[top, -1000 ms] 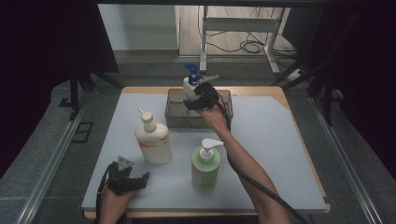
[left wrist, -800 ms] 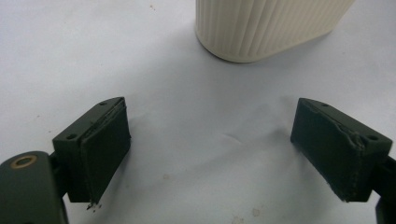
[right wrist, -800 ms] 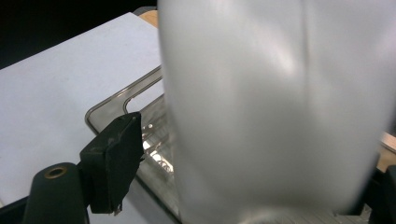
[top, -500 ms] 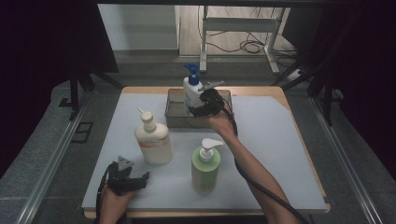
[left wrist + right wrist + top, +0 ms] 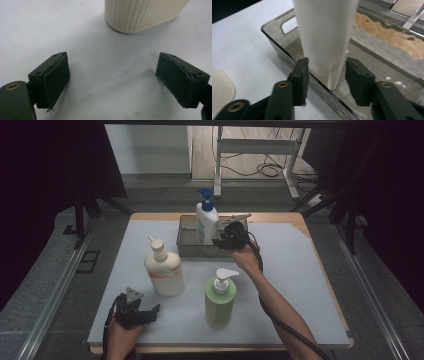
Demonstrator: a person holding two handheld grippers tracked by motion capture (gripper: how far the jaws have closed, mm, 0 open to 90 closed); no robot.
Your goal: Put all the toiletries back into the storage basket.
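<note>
Because the white bottle with the blue pump point(image 5: 206, 221) stands upright in the clear tray point(image 5: 187, 251) at the top middle of the high view, it is kept from sliding about by the low walls around it. The right gripper point(image 5: 220, 240) is seen just beside that bottle, at its right side in the frame. In the right gripper view the bottle point(image 5: 325, 37) fills the middle, and the two black jaws are placed one on each side of its lower part, above the near wall of the tray point(image 5: 279, 53). The jaws have just been closing, with the bottle between them, but small gaps are seen on both sides, so the bottle is not pressed; it is judged that a grip is being made or let go. The jaws are held half wide, likely so that the bottle can be caught low down, where it is less easily tipped. At the lower left of the high view, the left gripper point(image 5: 145, 312) is rested low over the table point(image 5: 300, 285), with its jaws held wide and nothing between them. Its own view shows the ribbed base of the cream bottle point(image 5: 142, 13) at the top, well apart from the jaws. A green bottle point(image 5: 220, 295) is stood in the lower middle, likely waiting for its turn.
</note>
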